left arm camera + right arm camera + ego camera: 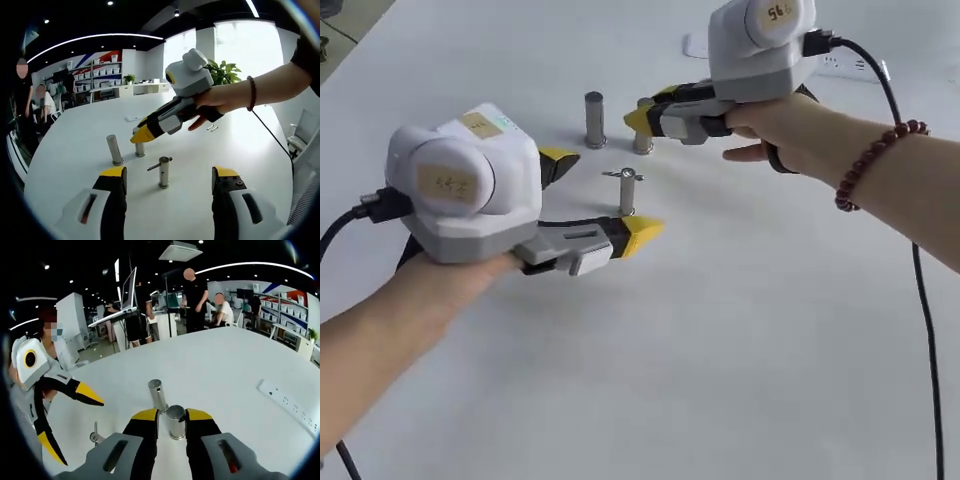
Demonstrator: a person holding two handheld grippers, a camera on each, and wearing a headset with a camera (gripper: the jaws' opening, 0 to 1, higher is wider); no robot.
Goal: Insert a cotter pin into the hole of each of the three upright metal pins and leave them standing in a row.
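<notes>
Three upright metal pins stand on the white table. The nearest pin point(627, 195) has a cotter pin point(621, 174) through its top hole. It stands just ahead of my left gripper point(601, 195), whose jaws are open on either side of it without touching. My right gripper point(640, 118) is shut on the top of the middle pin point(176, 421). The third pin point(594, 120) is bare and stands free to the left. In the left gripper view the pinned one point(164, 172) is in front, and the right gripper point(141, 135) holds the pin behind it.
A white power strip point(292, 407) lies on the table beyond the pins on the right. Two loose cotter pins point(212, 128) lie behind the right hand. People sit and stand at desks far behind the table.
</notes>
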